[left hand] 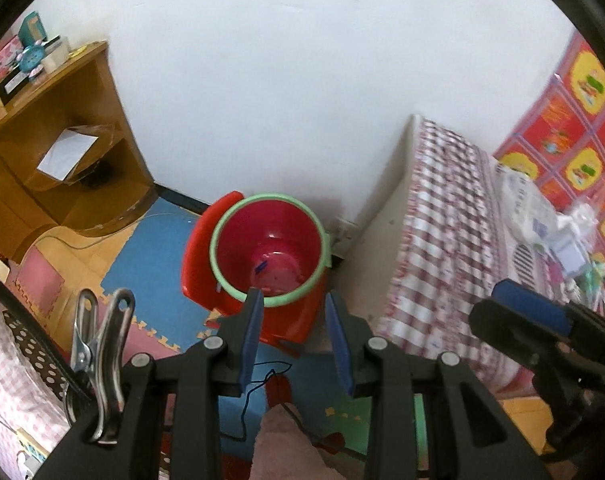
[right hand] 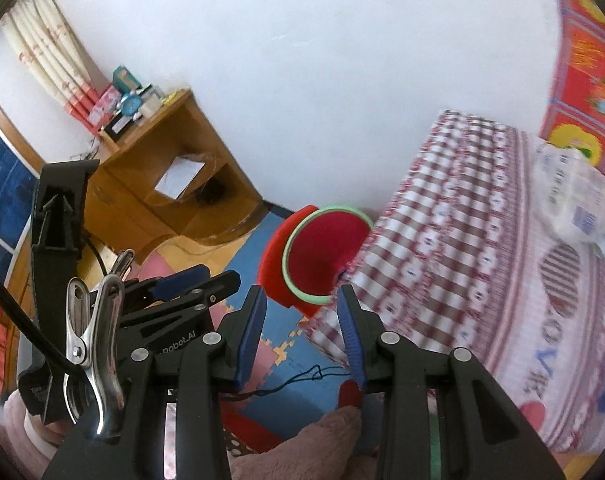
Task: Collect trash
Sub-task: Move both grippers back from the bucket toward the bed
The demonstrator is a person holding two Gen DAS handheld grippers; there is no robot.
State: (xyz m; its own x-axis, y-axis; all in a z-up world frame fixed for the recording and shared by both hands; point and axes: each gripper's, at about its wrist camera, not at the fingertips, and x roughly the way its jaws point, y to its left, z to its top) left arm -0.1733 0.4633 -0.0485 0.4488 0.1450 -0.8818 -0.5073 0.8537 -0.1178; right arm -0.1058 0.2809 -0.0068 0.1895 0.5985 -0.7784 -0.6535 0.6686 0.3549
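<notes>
White wall fills the back. Checkered bed on the right, wooden desk on the left. Red bin with green rim stands on the foam mat against the wall, between desk and bed – a small scrap lies at its bottom. Left gripper and right gripper – both parted narrowly, nothing between the pads.

Red bin stands open by the wall
Upright on blue floor mat, green-rimmed, red lid tipped back; small scraps lie at its bottom.
</notes>
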